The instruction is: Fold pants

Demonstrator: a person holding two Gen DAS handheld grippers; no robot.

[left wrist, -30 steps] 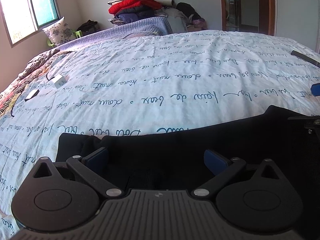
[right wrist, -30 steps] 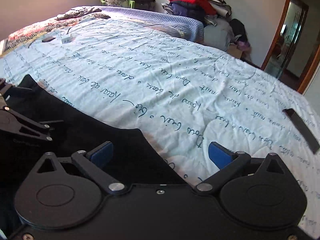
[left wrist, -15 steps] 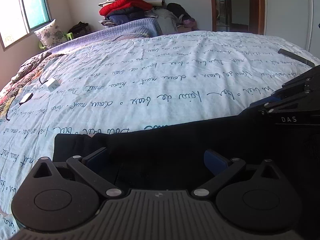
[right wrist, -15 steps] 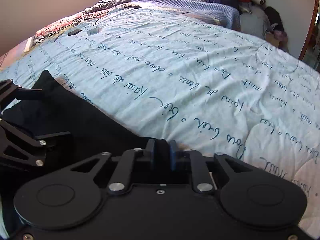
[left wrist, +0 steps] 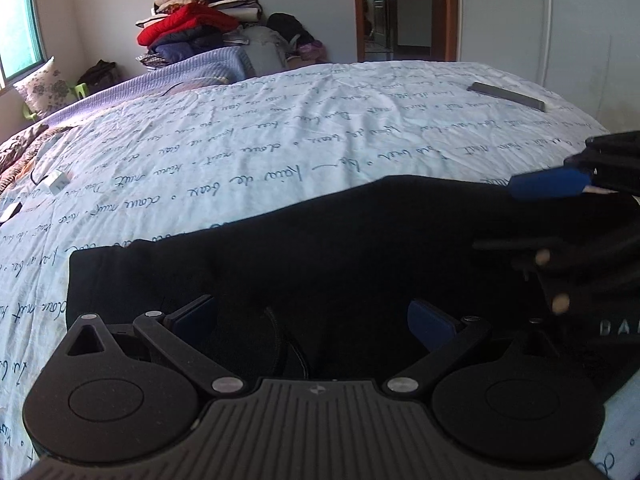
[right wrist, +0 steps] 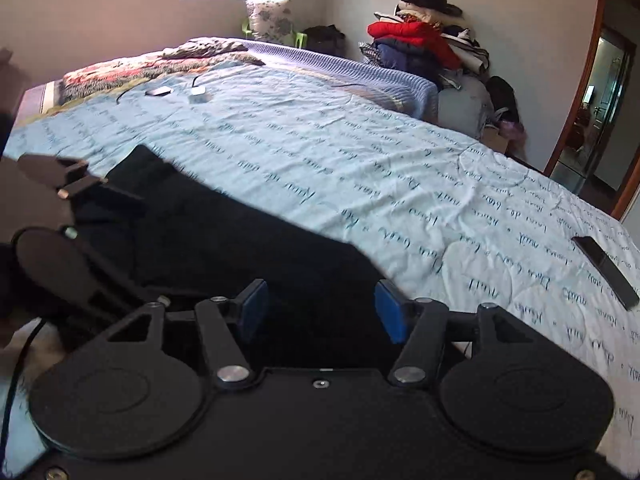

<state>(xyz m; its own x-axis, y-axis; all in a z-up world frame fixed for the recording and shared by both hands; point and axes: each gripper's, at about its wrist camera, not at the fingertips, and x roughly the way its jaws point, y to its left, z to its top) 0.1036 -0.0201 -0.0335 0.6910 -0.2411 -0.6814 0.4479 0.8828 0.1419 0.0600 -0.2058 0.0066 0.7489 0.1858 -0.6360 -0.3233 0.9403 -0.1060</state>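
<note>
Your fingers [left wrist: 192, 314] stood apart on both grippers (blue pads) over soft black pants [left wrist: 320, 248] on the wrinkled sheet [left wrist: 280, 140].

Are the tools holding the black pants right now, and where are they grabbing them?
Nothing is held. The left tool and the right tool are both open, with their blue pads apart above the black pants, which lie on the bed.

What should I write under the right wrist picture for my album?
Open right gripper over black pants on a blue bedspread with writing, phone nearby.
</note>
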